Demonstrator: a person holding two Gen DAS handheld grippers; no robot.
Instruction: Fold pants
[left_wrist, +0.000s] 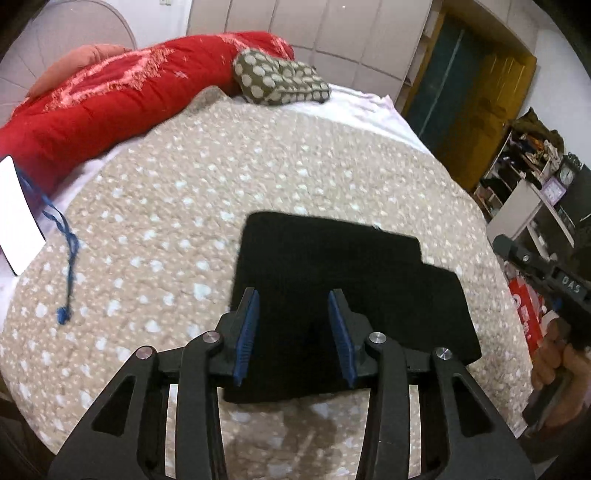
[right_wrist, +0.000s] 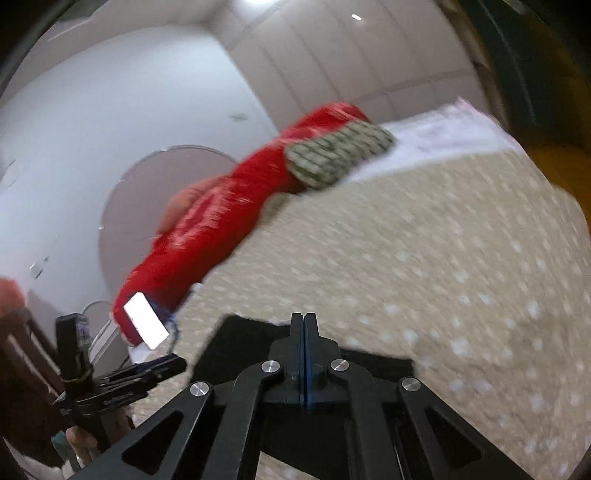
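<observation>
While the pants lie as a compact black stack on the bed near its front edge, the left tongs hover spread above them and the right tongs are pressed together empty, so folding appears nearly complete and the next move likely calls only for a final smoothing or withdrawal.

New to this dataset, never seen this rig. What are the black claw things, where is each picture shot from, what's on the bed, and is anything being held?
No robot here: a person holds a two-finger gripper in each hand, each with a fisheye camera looking along its fingers.

The left wrist view shows the left gripper, blue pads apart, over the black pants, which lie folded on the speckled beige bedspread. At its right edge is the person's hand on the other tool.

The right wrist view shows the right gripper, fingers together; no cloth shows between them.

Also on the bed: a red quilt, a spotted pillow, a blue cord and a white card.
</observation>
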